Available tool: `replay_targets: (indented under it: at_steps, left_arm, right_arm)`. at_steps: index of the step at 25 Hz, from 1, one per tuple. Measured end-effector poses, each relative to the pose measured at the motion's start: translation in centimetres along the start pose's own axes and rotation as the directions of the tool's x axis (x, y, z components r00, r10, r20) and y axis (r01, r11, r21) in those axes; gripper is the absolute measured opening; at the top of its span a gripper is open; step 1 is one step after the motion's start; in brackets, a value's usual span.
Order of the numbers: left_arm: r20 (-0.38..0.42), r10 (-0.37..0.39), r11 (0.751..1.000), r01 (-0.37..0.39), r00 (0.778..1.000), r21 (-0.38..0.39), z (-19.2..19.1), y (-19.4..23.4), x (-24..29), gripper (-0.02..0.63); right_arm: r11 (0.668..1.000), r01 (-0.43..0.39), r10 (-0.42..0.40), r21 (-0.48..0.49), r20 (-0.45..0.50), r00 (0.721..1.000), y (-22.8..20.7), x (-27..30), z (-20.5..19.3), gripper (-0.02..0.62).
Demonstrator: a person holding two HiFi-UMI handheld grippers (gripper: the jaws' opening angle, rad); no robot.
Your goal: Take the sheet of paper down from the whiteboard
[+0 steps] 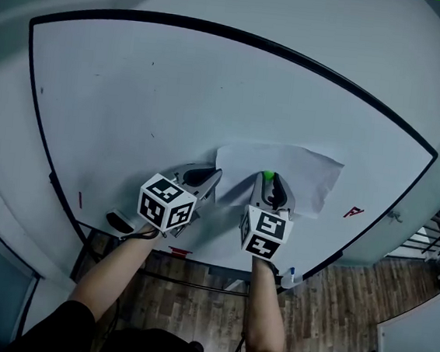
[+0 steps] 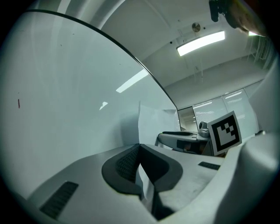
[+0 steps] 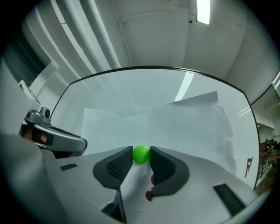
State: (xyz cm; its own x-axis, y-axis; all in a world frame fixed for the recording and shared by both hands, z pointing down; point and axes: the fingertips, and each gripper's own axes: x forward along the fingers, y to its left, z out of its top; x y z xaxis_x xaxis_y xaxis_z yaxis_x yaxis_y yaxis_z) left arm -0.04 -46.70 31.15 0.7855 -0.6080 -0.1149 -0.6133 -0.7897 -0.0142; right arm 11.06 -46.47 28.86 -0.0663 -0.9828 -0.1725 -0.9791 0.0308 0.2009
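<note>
Left tool [image 2: 139, 151] pinches paper [image 2: 154, 123] while right tool [image 1: 267, 178] clamps green magnet [image 3: 141, 154].

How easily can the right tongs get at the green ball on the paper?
Yes, apparently: the right tongs have their pads on both sides of the green ball, nothing blocking.

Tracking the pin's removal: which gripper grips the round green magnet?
The right gripper: its jaws clamp the round green magnet, whereas the left gripper pinches the edge of the white paper sheet.
</note>
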Motion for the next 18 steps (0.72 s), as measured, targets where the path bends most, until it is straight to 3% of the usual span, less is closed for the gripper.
replay_targets:
  at_steps: [18]
  left_arm:
    - [-0.028, 0.05, 0.998, -0.051, 0.998, -0.032, -1.7, 1.0, -0.9, 0.021]
  right_arm:
    - [1.0, -0.018, 0.018, -0.007, -0.033, 0.999, -0.1, -0.3, -1.7, 0.133]
